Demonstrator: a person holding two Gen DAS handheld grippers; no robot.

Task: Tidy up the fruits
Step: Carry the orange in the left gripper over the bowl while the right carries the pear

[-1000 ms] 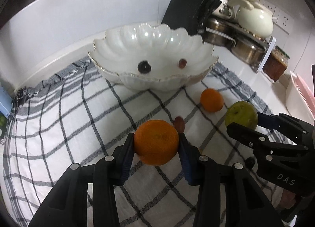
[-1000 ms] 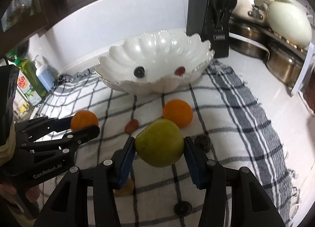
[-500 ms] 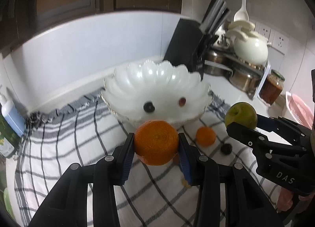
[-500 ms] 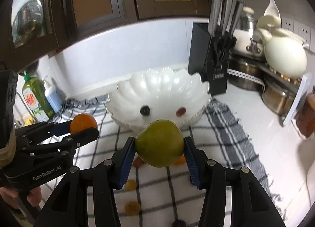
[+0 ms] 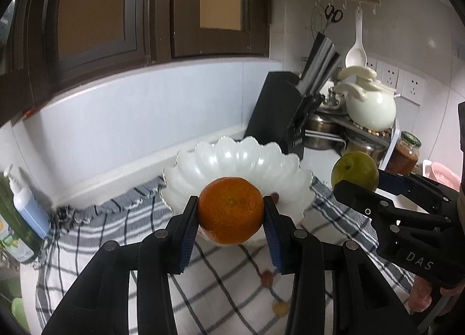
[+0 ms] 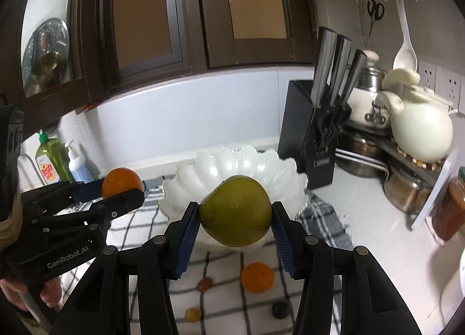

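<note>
The left gripper (image 5: 231, 214) has its jaws clamped on an orange (image 5: 231, 210), held in the air in front of the white scalloped bowl (image 5: 232, 157). The right gripper (image 6: 236, 218) grips a green pear (image 6: 237, 214) the same way, also in the air before the bowl. The bowl sits at the back edge of a checked cloth (image 6: 221, 300) on the tabletop. On the cloth lie a smaller orange (image 6: 257, 277) and several small fruits.
</note>
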